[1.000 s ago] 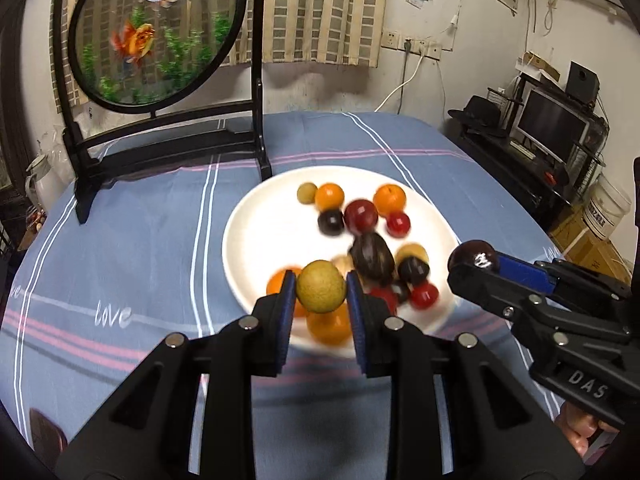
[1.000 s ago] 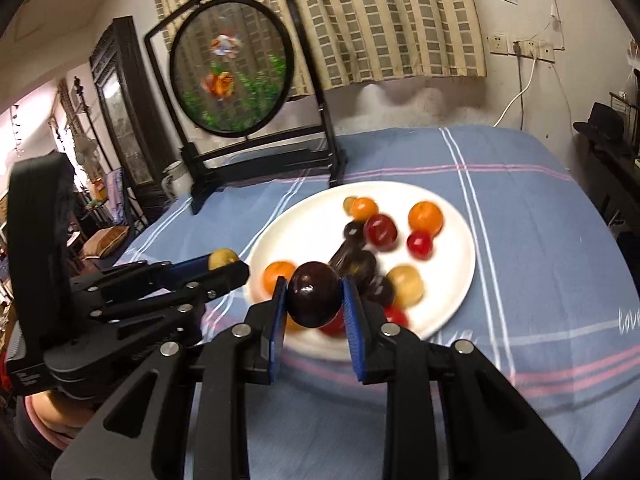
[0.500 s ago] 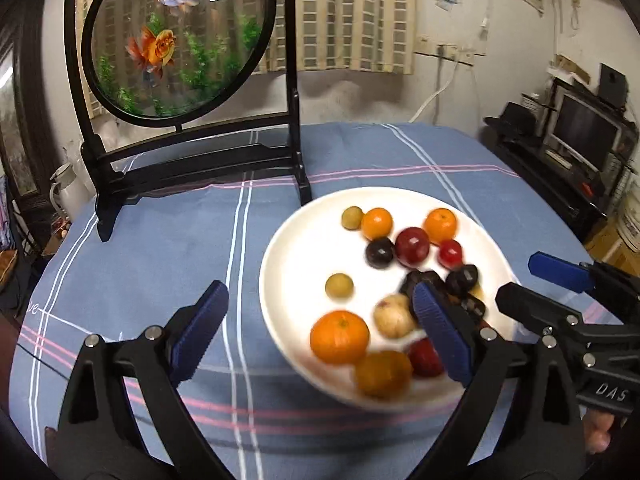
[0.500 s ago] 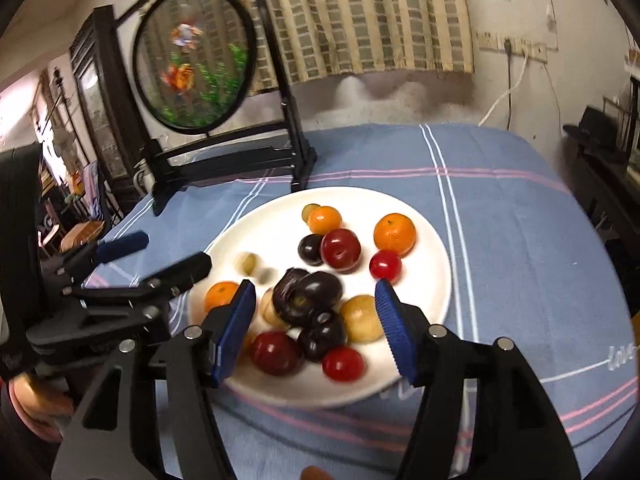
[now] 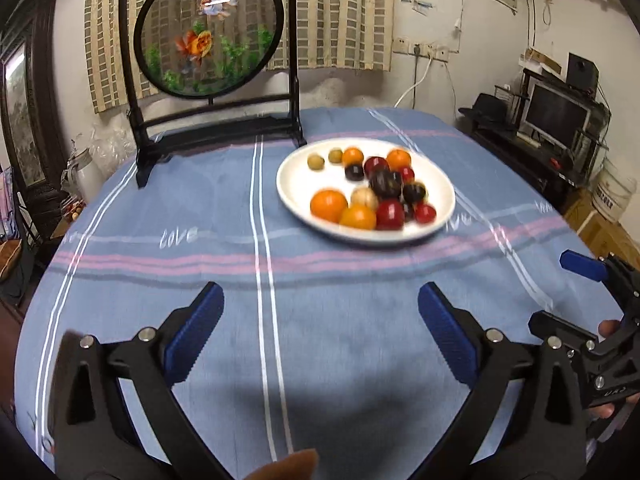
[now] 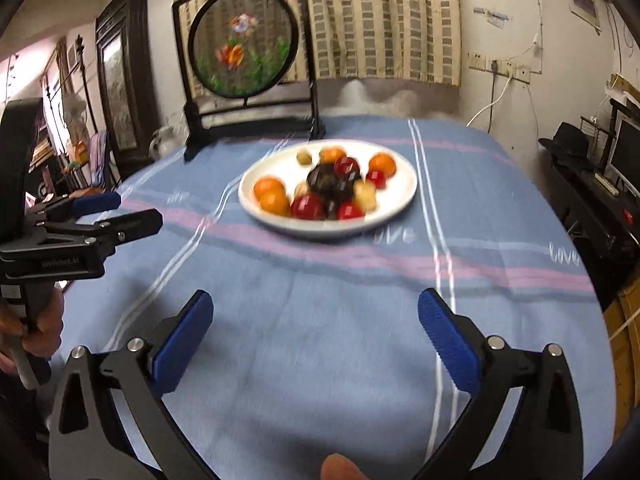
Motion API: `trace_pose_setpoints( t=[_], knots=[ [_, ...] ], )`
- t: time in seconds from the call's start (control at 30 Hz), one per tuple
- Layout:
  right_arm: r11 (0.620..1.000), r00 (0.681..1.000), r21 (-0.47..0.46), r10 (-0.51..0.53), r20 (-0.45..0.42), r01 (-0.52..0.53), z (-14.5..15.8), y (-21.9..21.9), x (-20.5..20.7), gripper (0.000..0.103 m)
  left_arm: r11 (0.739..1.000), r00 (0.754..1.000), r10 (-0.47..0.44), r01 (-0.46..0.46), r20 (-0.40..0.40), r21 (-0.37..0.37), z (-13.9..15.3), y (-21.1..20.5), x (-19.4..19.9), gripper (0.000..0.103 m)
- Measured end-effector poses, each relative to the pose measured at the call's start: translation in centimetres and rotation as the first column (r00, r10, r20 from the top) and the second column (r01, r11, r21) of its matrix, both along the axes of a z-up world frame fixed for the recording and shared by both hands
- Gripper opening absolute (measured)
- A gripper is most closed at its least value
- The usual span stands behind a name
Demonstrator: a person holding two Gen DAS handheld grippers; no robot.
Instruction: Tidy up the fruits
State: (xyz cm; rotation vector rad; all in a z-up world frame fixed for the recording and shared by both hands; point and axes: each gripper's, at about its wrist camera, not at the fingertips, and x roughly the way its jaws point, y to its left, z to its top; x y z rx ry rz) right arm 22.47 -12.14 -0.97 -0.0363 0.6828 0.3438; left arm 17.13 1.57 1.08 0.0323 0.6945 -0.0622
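Over the tablecloth (image 5: 320,312) we hold left gripper (image 5: 320,336) and right gripper (image 6: 316,336) spread wide, empty. Every fruit seems gathered on the plate (image 5: 296,184); probably finished.

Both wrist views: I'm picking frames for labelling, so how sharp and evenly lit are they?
Left wrist view: fruit on the white plate is motion-smeared, fisheye bends the room's edges, a shadow darkens the tablecloth nearest the camera. Right wrist view: plate and cloth stripes blur likewise, corners vignette black.
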Motion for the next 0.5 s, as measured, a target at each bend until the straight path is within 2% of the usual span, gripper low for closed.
trace_pose_setpoints(
  t=[0.2,0.5],
  knots=[
    [1.0,1.0,0.016,-0.016,-0.027,0.017,-0.9,0.1,-2.1,0.102,0.999,0.998,0.034,-0.034,-0.055,0.008,-2.0,0.6,-2.5,0.099],
    [1.0,1.0,0.015,-0.003,-0.017,0.003,-0.5,0.9,-2.9,0.102,0.999,0.999,0.035,-0.035,-0.034,0.022,-1.6,0.7,-4.9,0.099]
  ],
)
